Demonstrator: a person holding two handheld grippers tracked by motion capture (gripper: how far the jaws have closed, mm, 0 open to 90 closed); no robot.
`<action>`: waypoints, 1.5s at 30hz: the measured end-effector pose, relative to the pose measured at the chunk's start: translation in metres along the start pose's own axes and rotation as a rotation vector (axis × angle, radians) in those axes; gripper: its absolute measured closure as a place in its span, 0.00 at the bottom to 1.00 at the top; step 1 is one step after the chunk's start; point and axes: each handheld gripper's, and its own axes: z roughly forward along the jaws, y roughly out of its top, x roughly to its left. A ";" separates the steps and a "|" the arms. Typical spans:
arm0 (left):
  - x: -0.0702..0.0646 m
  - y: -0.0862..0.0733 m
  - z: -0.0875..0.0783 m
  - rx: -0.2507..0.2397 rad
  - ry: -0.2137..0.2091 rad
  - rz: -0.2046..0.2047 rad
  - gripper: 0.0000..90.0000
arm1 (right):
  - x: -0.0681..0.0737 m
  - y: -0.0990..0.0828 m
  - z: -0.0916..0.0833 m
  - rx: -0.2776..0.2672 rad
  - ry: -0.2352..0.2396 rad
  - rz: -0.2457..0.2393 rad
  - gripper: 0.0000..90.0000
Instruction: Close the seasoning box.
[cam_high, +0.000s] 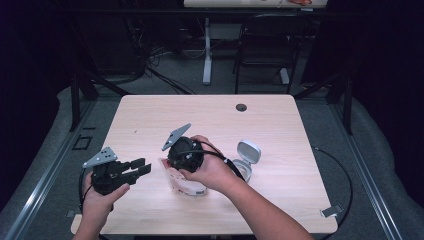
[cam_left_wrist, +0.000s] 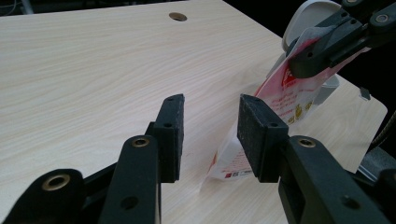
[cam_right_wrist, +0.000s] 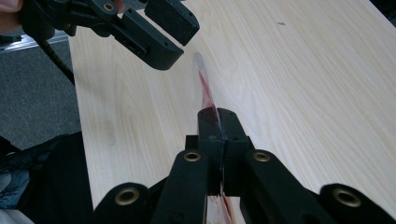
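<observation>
Pouch (cam_high: 182, 181) edge pinched (right gripper (cam_right_wrist: 217, 122)).

one pouch (cam_high: 182, 182), one white container (cam_high: 247, 156), two grippers

Both grippers are matte black. The left gripper (cam_high: 142, 167) and the right gripper (cam_right_wrist: 218, 122) each carry a grey three-cornered plate (cam_high: 100, 157) on top and trail a black cable (cam_high: 231, 165). Their fingers (cam_left_wrist: 171, 135) end in flat, rough black pads with small screw holes, and brass-coloured rivets (cam_left_wrist: 56, 182) ring the joints. The forearms look bare, with no sleeve visible.
</observation>
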 end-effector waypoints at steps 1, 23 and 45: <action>0.000 0.000 0.000 0.000 0.000 -0.001 0.68 | 0.000 0.000 0.000 0.002 -0.001 -0.004 1.00; -0.001 -0.001 0.004 0.016 -0.015 0.014 0.68 | -0.007 -0.011 -0.013 -0.047 -0.002 0.001 1.00; -0.006 -0.004 0.013 0.038 -0.045 0.034 0.63 | -0.010 -0.018 -0.040 -0.157 0.015 0.033 1.00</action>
